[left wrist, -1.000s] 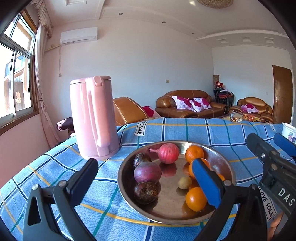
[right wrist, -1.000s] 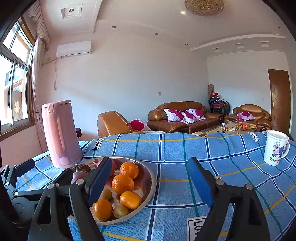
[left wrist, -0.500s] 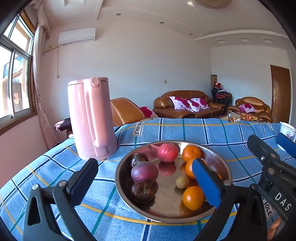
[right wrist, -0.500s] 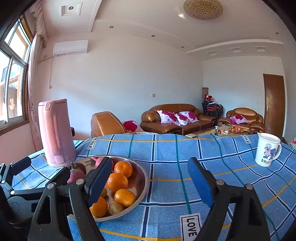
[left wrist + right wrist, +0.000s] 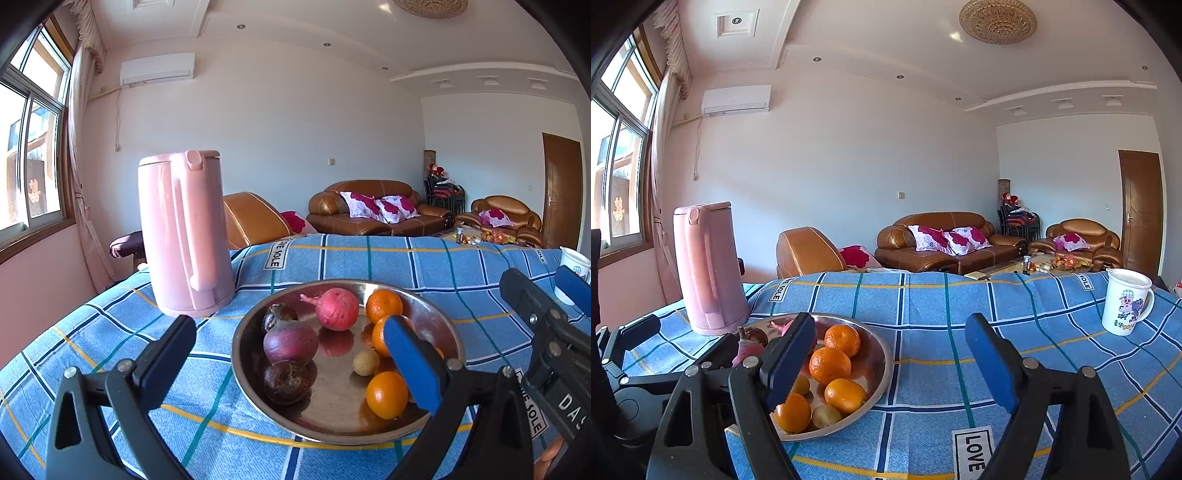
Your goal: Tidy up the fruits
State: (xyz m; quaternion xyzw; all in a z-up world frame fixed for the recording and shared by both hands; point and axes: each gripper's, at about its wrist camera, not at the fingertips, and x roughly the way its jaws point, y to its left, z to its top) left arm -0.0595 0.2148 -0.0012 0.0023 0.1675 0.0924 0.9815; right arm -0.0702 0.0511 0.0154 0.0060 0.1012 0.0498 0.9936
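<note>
While both our left gripper (image 5: 291, 354) and right gripper (image 5: 886, 354) stand released and empty, the round oranges (image 5: 829, 365) may roll in the steel bowl (image 5: 439, 325) if we nudge them

fruits (image 5: 336, 308) in bowl (image 5: 243, 373), kettle (image 5: 183, 232) left

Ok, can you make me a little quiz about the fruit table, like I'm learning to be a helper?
1. True or false: the pink kettle stands inside the metal bowl.
2. Which side of the bowl holds the oranges: kettle side or mug side?
3. Is the right gripper or the left gripper holding any fruit?

Key: 1 false, it stands beside the bowl. 2 mug side. 3 neither, both are open and empty.
</note>
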